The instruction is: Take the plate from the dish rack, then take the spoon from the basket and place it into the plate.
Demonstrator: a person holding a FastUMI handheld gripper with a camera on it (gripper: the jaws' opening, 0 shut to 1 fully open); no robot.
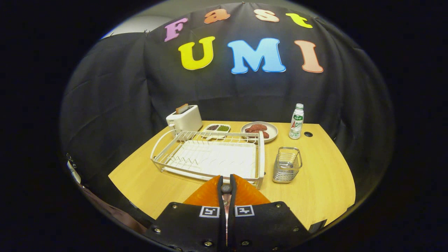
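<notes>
The plate (274, 133), a pale round one, lay flat on the table just behind the dish rack (260, 154), off its far right corner, with reddish food on it. The rack itself looked bare of crockery. Whether this was the task's plate I could not tell. The wire basket (287, 164) stood just right of the rack's near right corner, and no spoon could be made out in it.

The gripper (226, 182) hung over the rack's near rail, its fingers pressed almost together. A small dark round piece and a thin shiny strip sat in the slit between them. It may have been a spoon's handle, but it was too small to be sure.

The plate looked stiff, glazed and breakable, so likely slippery. It would best be pinched at the rim, on the side clear of the food, and kept level. A metal spoon would be light, hard and smooth, apt to swivel in the grip, so it should be taken across the middle of the handle.
</notes>
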